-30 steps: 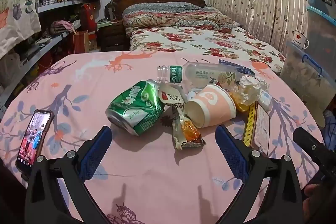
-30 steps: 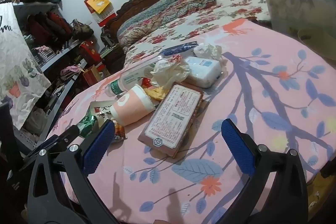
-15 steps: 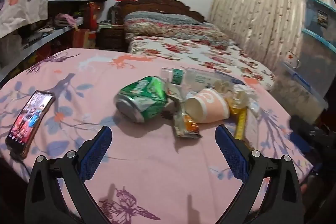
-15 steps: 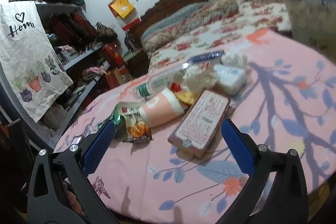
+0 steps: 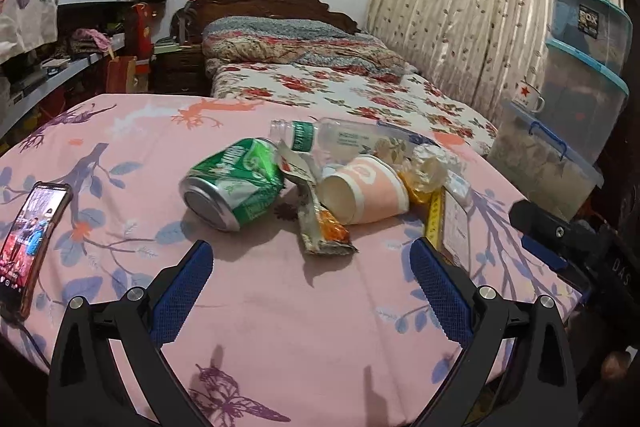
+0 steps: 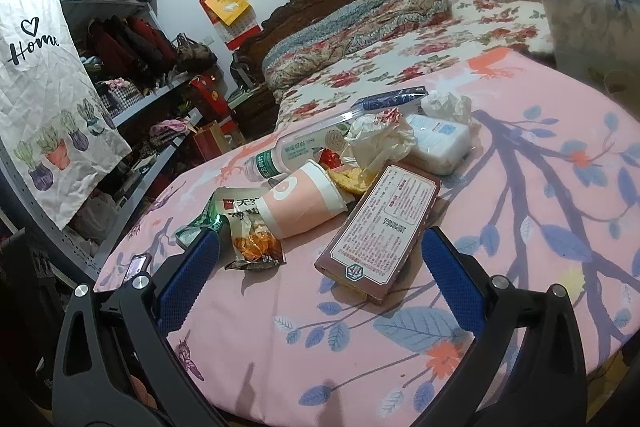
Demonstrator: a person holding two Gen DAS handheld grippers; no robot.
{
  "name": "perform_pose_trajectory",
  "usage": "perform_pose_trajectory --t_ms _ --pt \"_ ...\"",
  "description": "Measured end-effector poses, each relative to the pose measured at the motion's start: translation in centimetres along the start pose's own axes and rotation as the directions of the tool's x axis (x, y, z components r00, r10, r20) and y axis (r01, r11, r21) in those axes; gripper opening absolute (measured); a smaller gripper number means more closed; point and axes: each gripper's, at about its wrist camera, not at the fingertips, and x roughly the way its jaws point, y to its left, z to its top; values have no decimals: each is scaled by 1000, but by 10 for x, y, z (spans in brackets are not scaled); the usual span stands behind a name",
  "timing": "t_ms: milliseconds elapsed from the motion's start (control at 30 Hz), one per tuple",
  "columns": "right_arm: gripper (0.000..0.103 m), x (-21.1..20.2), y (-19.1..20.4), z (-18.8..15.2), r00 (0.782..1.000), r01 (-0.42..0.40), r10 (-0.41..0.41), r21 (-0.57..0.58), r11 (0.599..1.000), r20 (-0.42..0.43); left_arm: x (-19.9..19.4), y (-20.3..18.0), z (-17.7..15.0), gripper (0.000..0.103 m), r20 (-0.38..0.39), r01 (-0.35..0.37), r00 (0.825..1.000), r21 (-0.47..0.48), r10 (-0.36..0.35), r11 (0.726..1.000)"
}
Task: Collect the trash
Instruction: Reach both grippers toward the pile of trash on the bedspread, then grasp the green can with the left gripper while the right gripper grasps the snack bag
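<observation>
Both grippers are standing wide open and empty above the near edge of the pink leaf-patterned tablecloth [image 5: 280, 327]. Left gripper [image 5: 310, 275] is facing a dented green aluminium can [image 5: 234, 183] lying on its side, its base turned toward the camera. Just right of the can, a torn foil snack wrapper [image 5: 320, 223] is lying flat, touching a tipped pink paper cup [image 5: 366, 187]. Behind them, a clear uncapped plastic bottle [image 5: 340, 139] is lying on its side. Right gripper [image 6: 320, 259] is facing a flat brown printed cardboard box [image 6: 384, 227], resting beside the cup. Crumpled white tissue [image 6: 380, 139] is sitting behind the box. A black smartphone [image 5: 32, 239] is lying well apart at the left edge.
</observation>
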Motion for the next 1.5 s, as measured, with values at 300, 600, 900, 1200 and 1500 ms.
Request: perform_pose_trajectory --t_ms 300,600,900,1200,1500 --pt "100 8 7 -1 1000 16 -16 -22 1000 -20 2 19 1 94 -3 -34 999 -50 33 998" --pt "100 15 11 -1 998 37 -38 -28 999 -42 0 30 6 94 9 -103 995 -22 103 994" --pt "60 41 46 3 991 -19 -9 -204 979 -134 5 83 28 94 -4 -136 991 -88 136 987" --pt "53 124 105 -8 959 -100 -20 -404 909 -284 25 117 42 85 -87 -58 995 -195 42 979" --pt "53 168 104 -21 931 -55 -110 -433 900 -347 90 108 76 94 -216 69 972 -100 -89 993"
